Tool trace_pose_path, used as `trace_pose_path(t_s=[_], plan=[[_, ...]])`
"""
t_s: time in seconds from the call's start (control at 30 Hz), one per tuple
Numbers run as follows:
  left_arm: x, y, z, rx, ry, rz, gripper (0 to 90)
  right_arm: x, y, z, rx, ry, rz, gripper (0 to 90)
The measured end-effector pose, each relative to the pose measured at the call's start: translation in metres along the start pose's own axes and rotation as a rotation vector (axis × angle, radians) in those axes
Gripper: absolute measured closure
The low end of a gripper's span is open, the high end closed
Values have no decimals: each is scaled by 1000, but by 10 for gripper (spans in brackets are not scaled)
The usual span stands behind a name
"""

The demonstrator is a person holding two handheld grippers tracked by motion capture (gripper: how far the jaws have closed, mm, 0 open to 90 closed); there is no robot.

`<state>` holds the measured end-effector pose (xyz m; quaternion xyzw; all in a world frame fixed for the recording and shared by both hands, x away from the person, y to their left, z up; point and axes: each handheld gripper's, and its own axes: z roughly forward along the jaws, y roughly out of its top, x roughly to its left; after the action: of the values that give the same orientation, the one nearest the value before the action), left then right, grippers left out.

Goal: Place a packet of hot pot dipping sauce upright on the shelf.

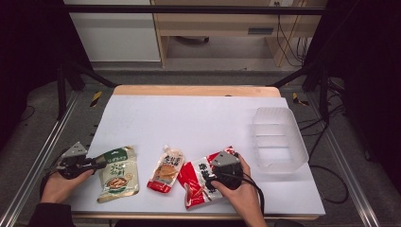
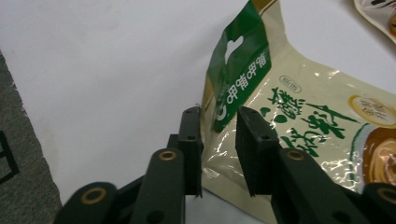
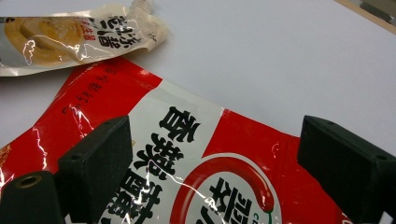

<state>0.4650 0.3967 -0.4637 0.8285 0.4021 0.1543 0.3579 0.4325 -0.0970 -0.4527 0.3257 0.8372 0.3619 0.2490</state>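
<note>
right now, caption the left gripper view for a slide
Left gripper jaws straddling the edge of a green pouch on a white table.

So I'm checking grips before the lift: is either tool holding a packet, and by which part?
Not firmly yet. The left tool straddles the green packet at its side edge near the top; pads not clearly pressing. The right tool stands open over the red packet.

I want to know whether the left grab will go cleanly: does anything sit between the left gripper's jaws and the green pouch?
Nothing visible does. The left gripper already straddles the edge of the green pouch, jaws narrow but with a gap showing beside the film. The spouted pouch lies apart, off to the side.
</note>
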Motion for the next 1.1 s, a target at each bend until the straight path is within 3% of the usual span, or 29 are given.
trace_pose_path(t_s=[0.1,0.17,0.3,0.43,0.57,0.73,0.87,1.1], plan=[[5,0,-1,-20,-12,-40,828,1,0,1,5,1,-5,109],[5,1,-1,-10,-17,-36,892,1,0,2,6,2,-8,109],[2,5,-9,-17,-1,-27,900,1,0,1,7,2,-9,108],[1,9,-27,-49,9,-27,900,0,-1,1,10,-1,-6,107],[-9,21,-47,-89,9,6,900,-2,-1,0,10,-2,-2,108],[-25,34,-71,-147,-21,25,900,-2,-1,0,19,-1,1,106],[-43,44,-87,-155,-31,69,900,0,-1,1,16,6,-1,104],[-84,65,-113,-147,-82,216,900,4,1,-2,16,35,-5,103]])
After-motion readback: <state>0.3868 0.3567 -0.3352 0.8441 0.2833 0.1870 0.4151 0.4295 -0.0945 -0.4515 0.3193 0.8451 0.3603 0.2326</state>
